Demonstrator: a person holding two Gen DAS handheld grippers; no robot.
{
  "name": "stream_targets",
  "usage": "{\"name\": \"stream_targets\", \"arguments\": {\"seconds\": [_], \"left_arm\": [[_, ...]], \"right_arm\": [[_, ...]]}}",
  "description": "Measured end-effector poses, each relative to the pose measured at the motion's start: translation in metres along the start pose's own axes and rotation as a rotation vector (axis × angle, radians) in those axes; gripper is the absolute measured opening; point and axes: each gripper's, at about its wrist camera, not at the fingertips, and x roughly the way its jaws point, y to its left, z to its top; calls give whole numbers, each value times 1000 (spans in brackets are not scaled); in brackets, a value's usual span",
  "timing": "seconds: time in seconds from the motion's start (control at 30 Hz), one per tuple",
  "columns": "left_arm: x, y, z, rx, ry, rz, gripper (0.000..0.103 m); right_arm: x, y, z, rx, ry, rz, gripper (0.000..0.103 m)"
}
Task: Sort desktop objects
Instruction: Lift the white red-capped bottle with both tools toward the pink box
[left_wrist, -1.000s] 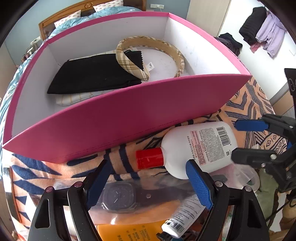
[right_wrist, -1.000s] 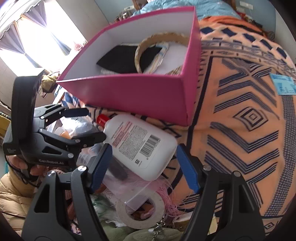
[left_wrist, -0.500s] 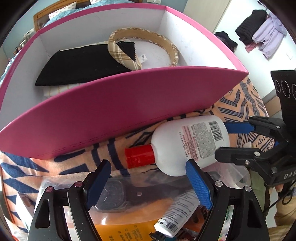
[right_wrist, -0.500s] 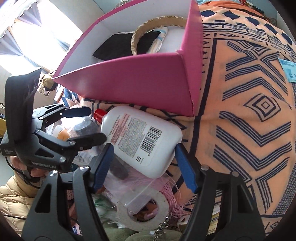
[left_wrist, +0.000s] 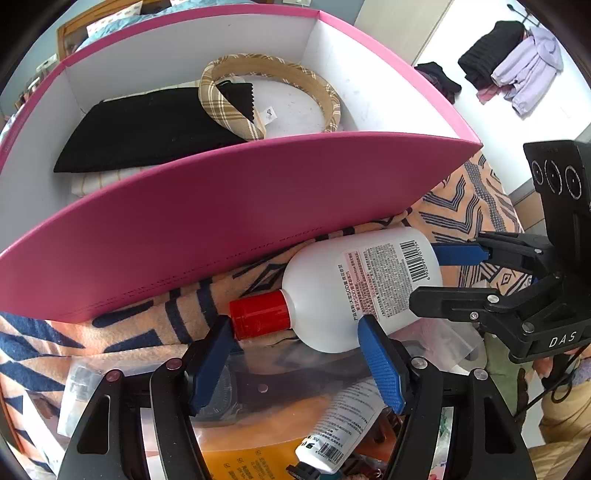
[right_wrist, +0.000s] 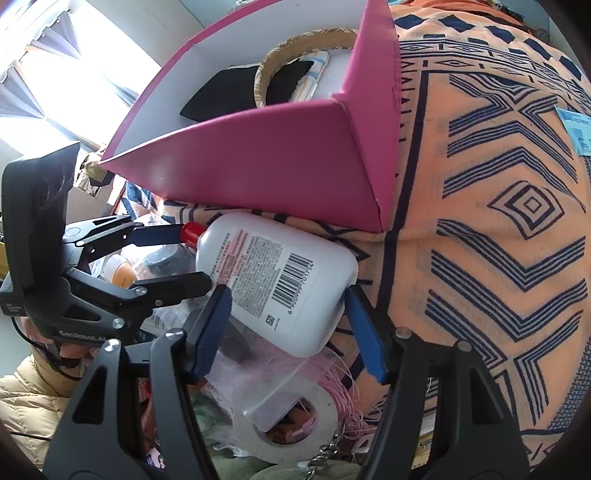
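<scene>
The pink box (left_wrist: 229, 206) sits on the bed's patterned blanket (right_wrist: 498, 221); the white bottle (left_wrist: 354, 288) lies against its near wall. My left gripper (left_wrist: 295, 350) and right gripper (right_wrist: 288, 325) are closing around the bottle, not yet clamped; uneven squeeze could squirt it sideways

Box (left_wrist: 229, 221) fills the upper frame with a headband (left_wrist: 273, 92) and folded cloth (left_wrist: 147, 129) inside; bottle (left_wrist: 354, 288) lies just below it, watch (left_wrist: 221, 391) under that.
</scene>
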Motion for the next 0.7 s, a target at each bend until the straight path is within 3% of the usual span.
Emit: {"name": "stream_targets", "arguments": {"seconds": [0.13, 0.3, 0.53, 0.7], "left_arm": [[0, 2, 1, -17, 4, -24, 71], [-5, 2, -1, -11, 1, -2, 71], [-9, -7, -4, 0, -2, 45, 71], [-15, -4, -9, -23, -1, 27, 71]], "right_arm": [[-4, -2, -1, 0, -3, 5, 66], [-5, -3, -3, -9, -17, -3, 63], [-14, 7, -8, -46, -65, -23, 61], [-23, 15, -13, -73, -124, -59, 58]]}}
